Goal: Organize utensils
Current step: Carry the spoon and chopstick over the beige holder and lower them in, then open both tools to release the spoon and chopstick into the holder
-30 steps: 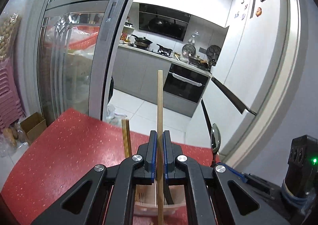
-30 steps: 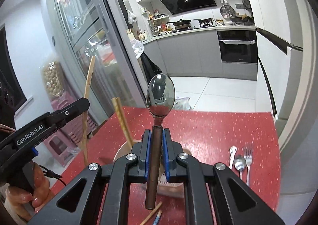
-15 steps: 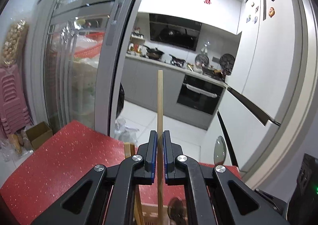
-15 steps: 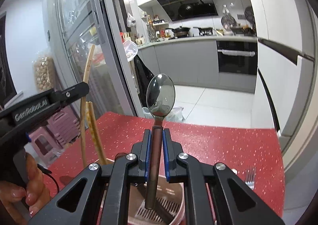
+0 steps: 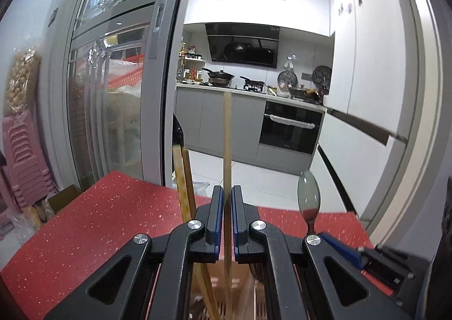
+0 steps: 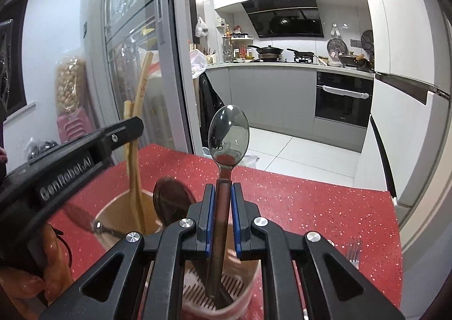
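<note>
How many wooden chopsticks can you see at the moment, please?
3. One chopstick is clamped upright in the left hand-held gripper; the other two stand together in the utensil holder, just left of it. Others may be hidden behind the grippers.

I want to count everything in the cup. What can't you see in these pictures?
- Left wrist view: the left gripper hides most of the utensil holder.
- Right wrist view: the right gripper hides the holder's middle; the spoon handle's tip is dim against the holder's floor.
- Right wrist view: the fork is cut off by the gripper's arm.
</note>
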